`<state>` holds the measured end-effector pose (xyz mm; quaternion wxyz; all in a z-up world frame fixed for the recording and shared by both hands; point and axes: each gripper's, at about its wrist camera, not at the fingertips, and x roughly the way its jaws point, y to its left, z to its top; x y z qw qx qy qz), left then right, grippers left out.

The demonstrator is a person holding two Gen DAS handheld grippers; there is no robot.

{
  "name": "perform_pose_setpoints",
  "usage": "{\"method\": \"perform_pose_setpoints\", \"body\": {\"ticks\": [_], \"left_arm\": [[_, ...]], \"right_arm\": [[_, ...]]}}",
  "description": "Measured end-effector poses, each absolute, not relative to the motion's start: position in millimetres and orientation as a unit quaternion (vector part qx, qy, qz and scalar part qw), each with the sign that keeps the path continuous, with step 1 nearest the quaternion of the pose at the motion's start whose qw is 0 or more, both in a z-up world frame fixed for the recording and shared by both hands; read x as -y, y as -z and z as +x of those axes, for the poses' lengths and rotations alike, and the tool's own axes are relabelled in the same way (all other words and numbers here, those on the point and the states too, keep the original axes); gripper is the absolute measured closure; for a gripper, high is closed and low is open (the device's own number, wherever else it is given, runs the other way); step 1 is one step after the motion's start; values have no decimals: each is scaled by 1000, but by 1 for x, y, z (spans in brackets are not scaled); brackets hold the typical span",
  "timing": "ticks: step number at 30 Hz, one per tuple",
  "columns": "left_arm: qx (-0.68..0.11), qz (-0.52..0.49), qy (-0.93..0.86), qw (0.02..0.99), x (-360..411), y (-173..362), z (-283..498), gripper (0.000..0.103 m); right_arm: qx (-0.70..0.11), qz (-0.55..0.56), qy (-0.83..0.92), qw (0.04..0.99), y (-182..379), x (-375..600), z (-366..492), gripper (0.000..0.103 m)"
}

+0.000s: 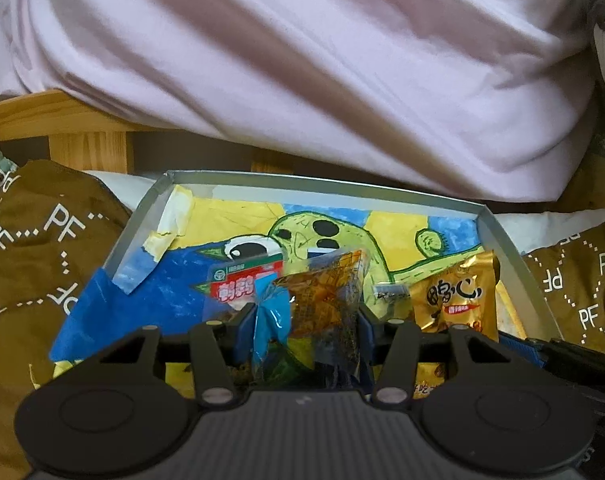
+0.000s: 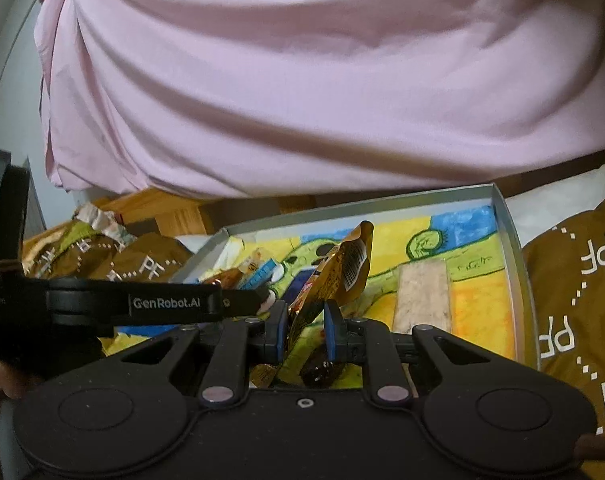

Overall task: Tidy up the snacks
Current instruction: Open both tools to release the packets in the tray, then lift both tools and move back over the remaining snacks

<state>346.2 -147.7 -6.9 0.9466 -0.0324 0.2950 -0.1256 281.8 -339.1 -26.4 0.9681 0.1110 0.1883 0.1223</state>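
- The left gripper (image 1: pixel 307 312), black with blue-padded fingers, is closed on a clear plastic snack packet with brownish-orange contents and a blue end (image 1: pixel 322 304); the packet stands upright between the pads, over the tray.
- The right gripper (image 2: pixel 305 330), of the same make, pinches a gold foil snack pouch with a white barcode label (image 2: pixel 344 272) — the pouch rises tilted from between the narrow pads, above the tray floor.
- Both sit over a shallow grey-rimmed cardboard tray (image 1: pixel 136 224), whose floor is lined with a painted drawing of a green creature on yellow and blue.
- In the left wrist view, a gold foil packet with black Chinese characters (image 1: pixel 456 296) shows just right of the held clear packet, near the tray's right wall; whether it is the pouch held by the right gripper cannot be told.
- A red-and-white packet with green trim (image 1: pixel 238 284) lies on the tray floor behind the left finger.
- In the right wrist view, a pale pinkish rectangular bar (image 2: pixel 424 296) lies flat on the tray's right side, apart from the pouch.
- A dark brown wrapped snack (image 2: pixel 322 370) lies under the right gripper's fingers.
- Brown cloth printed with white "PF" letters (image 1: pixel 42 232) flanks the tray on both sides — a pale pink draped sheet (image 2: pixel 302 80) hangs behind.
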Motion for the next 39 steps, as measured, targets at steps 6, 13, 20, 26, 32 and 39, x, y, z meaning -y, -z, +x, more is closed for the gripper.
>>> {"method": "perform_pose_setpoints", "body": {"ticks": [6,13,20,26,32,39], "left_arm": [[-295,-39,130,946,148,12,347,43],[-299,-70,136,942,138,12,345,31],[-284,-104,136,943,123,4,337,18],[-259,-112,128,951,112,-10,318,4],[-238,-115,108,958,93,-30,289,1],[-229,-114,83,963,70,-45,247,1]], "right_arm": [[-201,89,-114,969,32,333,285,80],[-200,69,-101,972,31,330,283,65],[-196,58,-88,975,23,327,272,40],[-177,54,-56,981,8,328,252,17],[-145,55,-41,987,-14,323,221,2],[-114,61,-22,991,-33,312,179,1]]}}
